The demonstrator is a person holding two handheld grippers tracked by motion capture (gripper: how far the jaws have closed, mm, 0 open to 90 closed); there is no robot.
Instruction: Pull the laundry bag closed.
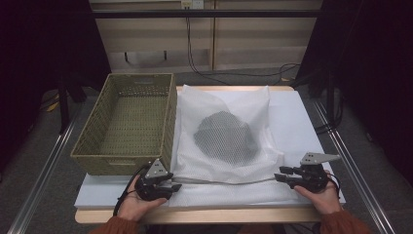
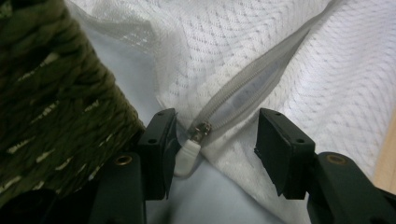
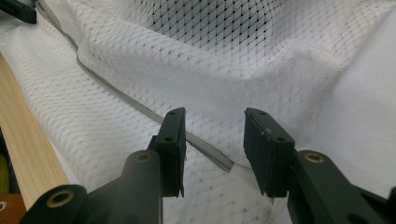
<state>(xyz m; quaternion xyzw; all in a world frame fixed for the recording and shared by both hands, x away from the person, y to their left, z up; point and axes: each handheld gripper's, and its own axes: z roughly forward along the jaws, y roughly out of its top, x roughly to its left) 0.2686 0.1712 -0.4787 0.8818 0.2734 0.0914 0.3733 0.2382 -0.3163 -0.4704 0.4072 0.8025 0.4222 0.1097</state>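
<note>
A dark bundle [image 1: 226, 136] blurs behind the white mesh bag [image 1: 219, 117]; both the left gripper [image 1: 171, 185] and right gripper [image 1: 281, 173] stand open at its zipper [image 2: 233, 100].

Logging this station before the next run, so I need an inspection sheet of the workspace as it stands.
Surface: white board on a wooden table.
Job's things: white mesh laundry bag with a dark garment inside; zipper along its near edge, pull at the left end.
Clutter: empty woven basket left of the bag.
Grippers: left tool open around the zipper pull; right tool open over the zipper's other end.
Cables: one trails from the left tool; others on the floor behind.
Surroundings: dark curtains, pale cabinet behind.
</note>
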